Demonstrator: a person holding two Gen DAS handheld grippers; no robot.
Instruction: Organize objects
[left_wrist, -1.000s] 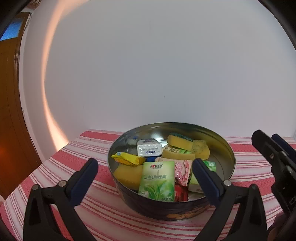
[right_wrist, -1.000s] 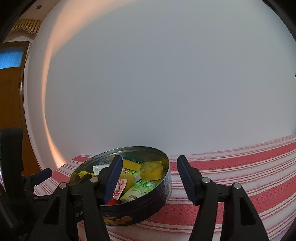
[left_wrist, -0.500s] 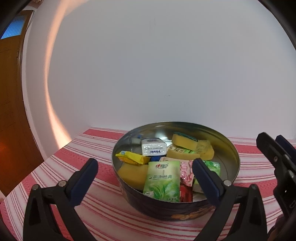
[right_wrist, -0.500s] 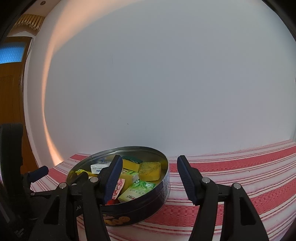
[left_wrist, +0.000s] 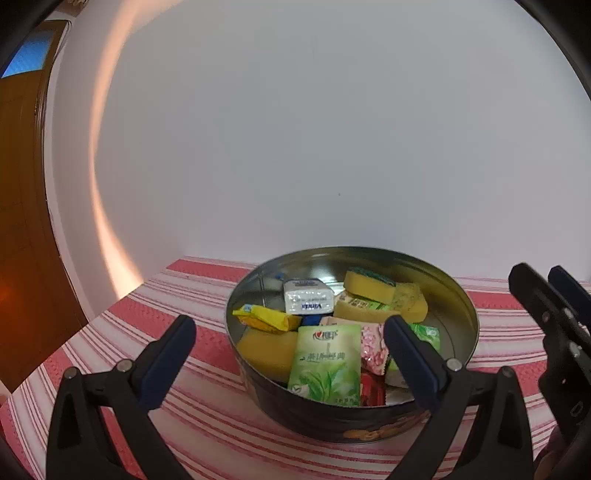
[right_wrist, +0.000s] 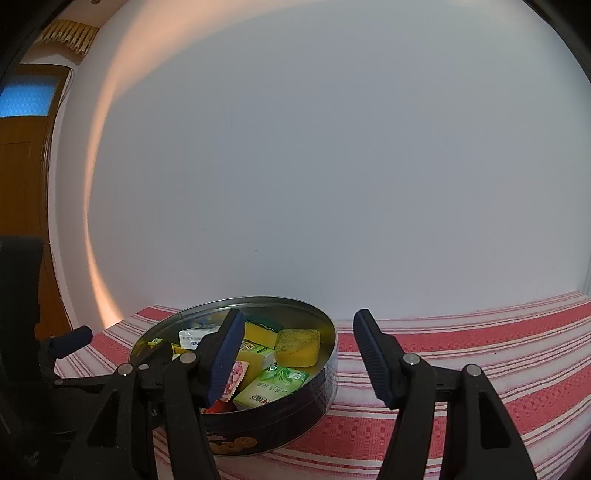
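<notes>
Left wrist view: left gripper (left_wrist: 286, 345) jaws spread wide, nothing pinched; round tin (left_wrist: 466, 309) of packets and sponges sits just ahead, overlapping the right jaw. Right gripper (right_wrist: 298, 352) parted too, empty, tin behind its left jaw, on striped cloth (right_wrist: 480, 343).

The left hand-held gripper (left_wrist: 288, 354) is showing two black triangular plastic arms, each carrying a silver rivet and ending in a dark blue ribbed pad (left_wrist: 168, 360). The right hand-held gripper (right_wrist: 297, 354) is wearing the same black frame, silver rivets and blue ribbed pads (right_wrist: 371, 356), rising from the lower edge of its frame.
</notes>
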